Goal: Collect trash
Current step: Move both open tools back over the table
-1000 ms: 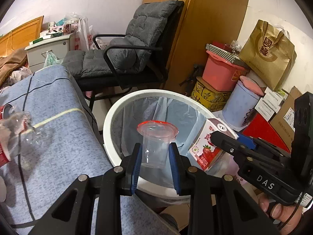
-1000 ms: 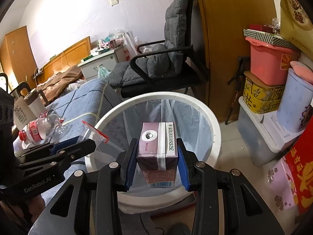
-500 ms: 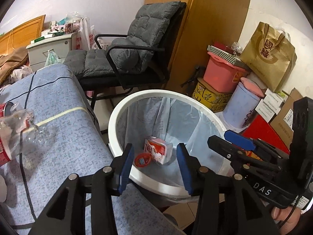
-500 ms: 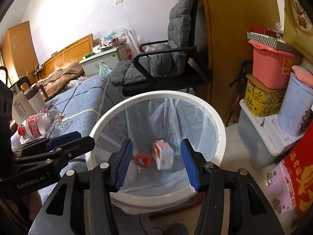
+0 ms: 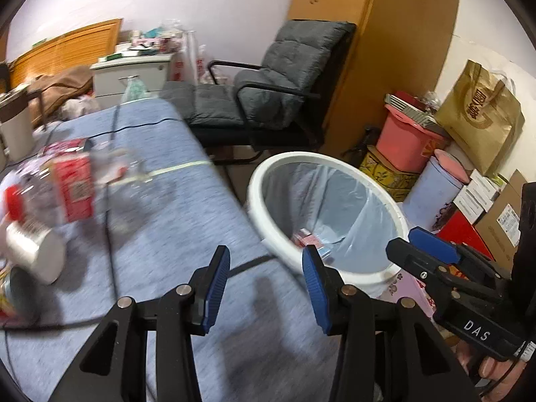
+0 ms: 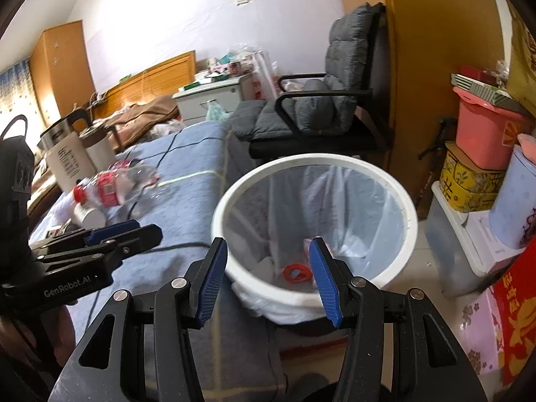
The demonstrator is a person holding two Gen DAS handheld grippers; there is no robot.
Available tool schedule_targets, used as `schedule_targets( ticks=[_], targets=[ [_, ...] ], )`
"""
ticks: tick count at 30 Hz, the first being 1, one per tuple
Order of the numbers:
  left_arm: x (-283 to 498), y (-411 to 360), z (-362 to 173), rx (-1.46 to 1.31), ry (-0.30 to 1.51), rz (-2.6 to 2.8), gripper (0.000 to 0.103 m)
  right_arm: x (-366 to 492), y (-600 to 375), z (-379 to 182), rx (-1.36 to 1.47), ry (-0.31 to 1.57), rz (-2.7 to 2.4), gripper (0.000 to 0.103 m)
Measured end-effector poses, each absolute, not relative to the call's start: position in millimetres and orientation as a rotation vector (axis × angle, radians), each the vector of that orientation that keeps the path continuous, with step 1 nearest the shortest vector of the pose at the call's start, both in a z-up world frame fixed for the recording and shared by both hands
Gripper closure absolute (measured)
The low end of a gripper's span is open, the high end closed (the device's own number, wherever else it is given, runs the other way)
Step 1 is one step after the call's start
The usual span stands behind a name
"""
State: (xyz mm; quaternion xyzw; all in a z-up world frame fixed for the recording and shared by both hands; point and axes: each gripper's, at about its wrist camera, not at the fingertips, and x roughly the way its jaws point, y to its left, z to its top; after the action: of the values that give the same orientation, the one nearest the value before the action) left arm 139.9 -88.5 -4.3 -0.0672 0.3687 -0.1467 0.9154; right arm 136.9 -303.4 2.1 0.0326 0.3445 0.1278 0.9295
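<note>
Both jaw pairs stand released with nothing between them. The left gripper (image 5: 266, 279) and the right gripper (image 6: 268, 279) have just been opening, and each set of blue pads now frames bare air.

What changed: a second ago the left gripper was clamped on a clear plastic cup with a red rim, and the right one on a pink strawberry milk carton, both held over the white trash bin (image 6: 410, 224). Both items are now in the bin's clear liner. The cup's red rim (image 6: 296, 273) lies at the bottom, and the carton (image 5: 306, 238) sits beside it, partly hidden by the right gripper's pad in the right wrist view.

Task impact: two pieces are collected, and both tools are free for the next pick.

Versus the earlier frames: both cameras have swung off the bin toward the blue-grey bedspread (image 5: 174, 207). In the left wrist view the bin has shifted right of centre, and the remaining clutter on the bed now fills the left side. Nearest is a crushed clear water bottle (image 6: 110, 189) with a red label and cap. A white cylindrical container (image 5: 33, 251) lies next to it, but motion blur is heavy there, so it's probably a small jar or cup; hard to call.

Likely next step, judging by the layout: reach for the bottle and the white container, both well apart from the bin.
</note>
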Motion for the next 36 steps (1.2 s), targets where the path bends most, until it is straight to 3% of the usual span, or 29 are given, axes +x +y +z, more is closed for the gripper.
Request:
schedule_targets(
  ticks=[27, 36],
  targets=[
    [57, 37, -3, -0.198, 0.705, -0.038, 0.055, 106, -192, 14, -0.034, 0.73, 0.553, 0.051],
    [53, 71, 0, -0.214, 0.667, 0.049, 0.036, 113, -171, 15, -0.054, 0.725, 0.598, 0.051]
  ],
)
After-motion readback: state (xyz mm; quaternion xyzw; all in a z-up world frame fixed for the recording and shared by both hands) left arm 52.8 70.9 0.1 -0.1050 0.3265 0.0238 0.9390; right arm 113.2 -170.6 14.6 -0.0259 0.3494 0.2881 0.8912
